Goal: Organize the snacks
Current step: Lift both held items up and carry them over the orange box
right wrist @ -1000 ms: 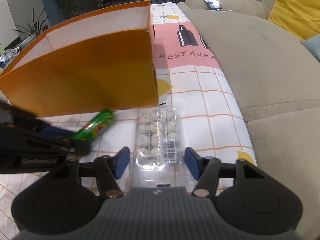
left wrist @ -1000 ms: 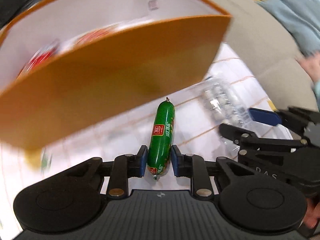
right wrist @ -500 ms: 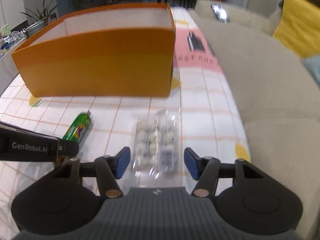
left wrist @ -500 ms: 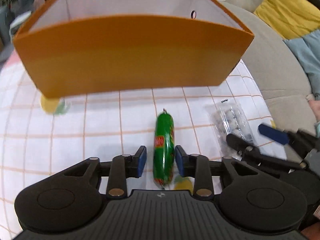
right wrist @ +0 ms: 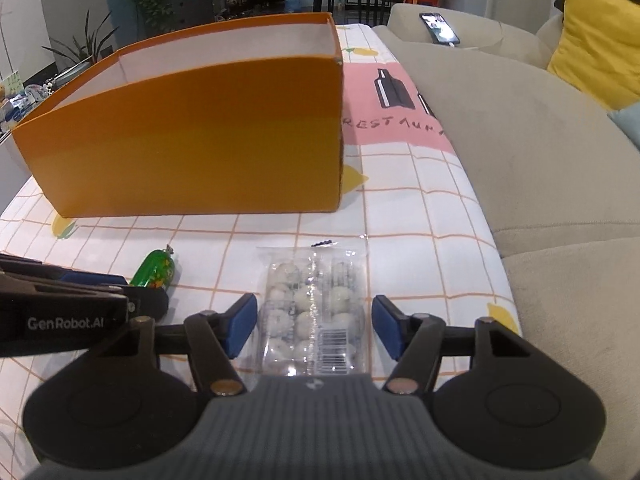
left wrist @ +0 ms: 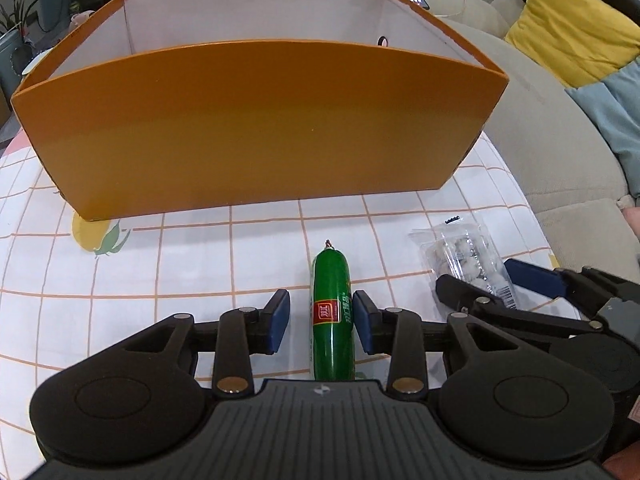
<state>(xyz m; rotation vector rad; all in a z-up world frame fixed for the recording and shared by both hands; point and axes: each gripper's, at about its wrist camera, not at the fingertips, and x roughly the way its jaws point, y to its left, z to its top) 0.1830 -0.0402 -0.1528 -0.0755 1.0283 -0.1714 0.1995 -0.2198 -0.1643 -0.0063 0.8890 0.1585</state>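
Observation:
A green sausage stick with a red label lies on the checked tablecloth between the fingers of my left gripper, which is open, its pads just clear of the wrapper. A clear packet of white round snacks lies between the fingers of my right gripper, also open. The sausage also shows in the right wrist view, and the packet in the left wrist view. A big orange box with a white inside stands behind both.
A beige sofa runs along the table's right edge, with a yellow cushion and a phone on it. The right gripper's body sits close to the right of my left gripper. Plants and dark furniture stand far behind.
The left gripper came down from the box with the sausage and opened, leaving it lying on the cloth. The right gripper drew back a little and stays open around the packet.

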